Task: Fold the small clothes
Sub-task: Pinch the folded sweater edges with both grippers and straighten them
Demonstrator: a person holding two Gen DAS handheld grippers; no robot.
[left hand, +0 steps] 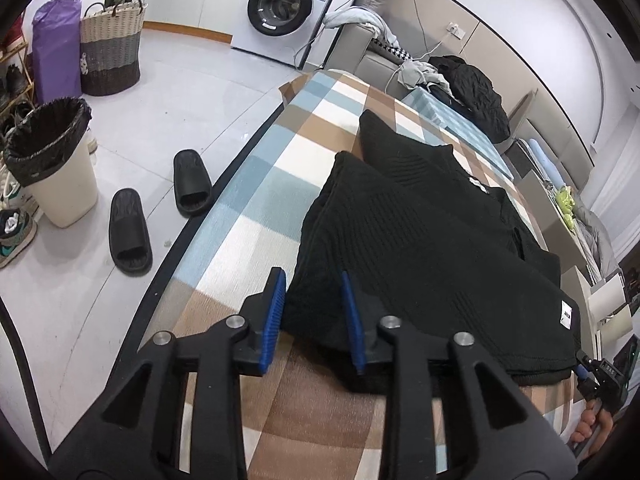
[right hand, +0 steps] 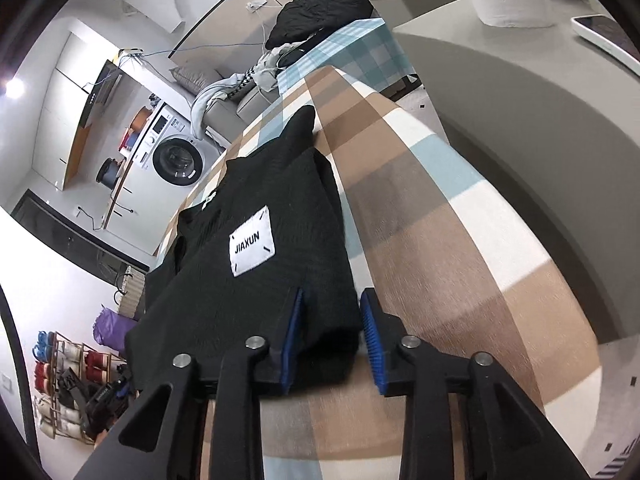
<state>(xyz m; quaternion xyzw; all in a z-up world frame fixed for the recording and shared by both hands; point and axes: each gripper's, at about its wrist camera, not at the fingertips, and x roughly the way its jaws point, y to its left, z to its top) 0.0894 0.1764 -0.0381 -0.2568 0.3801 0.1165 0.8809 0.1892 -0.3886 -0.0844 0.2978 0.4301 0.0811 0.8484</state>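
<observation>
Left gripper: blue ribbed pads parted a little, the near left corner of the black knit garment lying between them; the left pad stands just off the fabric edge, the right pad sits over the cloth, and no pinch on the cloth shows. Right gripper: jaws likewise part-open, astride the garment's near right corner; the left pad rests against the fabric, the right pad stands clear of it over the cloth below, no squeeze visible. Garment: folded, lying flat and lengthwise on the checked tablecloth in brown, cream and pale blue, its near hem toward both grippers, one sleeve doubled over the body, collar end pointing away. White woven label reading JIAXUN on the upper layer, right of centre in the right wrist view. At the far right edge of the left wrist view, the other gripper's blue tip at the hem, with the person's fingers around its handle. Beyond the table: black jacket heaped at the far end, pair of black slippers on the pale tiled floor, lined waste bin, wicker basket, front-loading washing machine, shoe rack at lower left of the right wrist view.
</observation>
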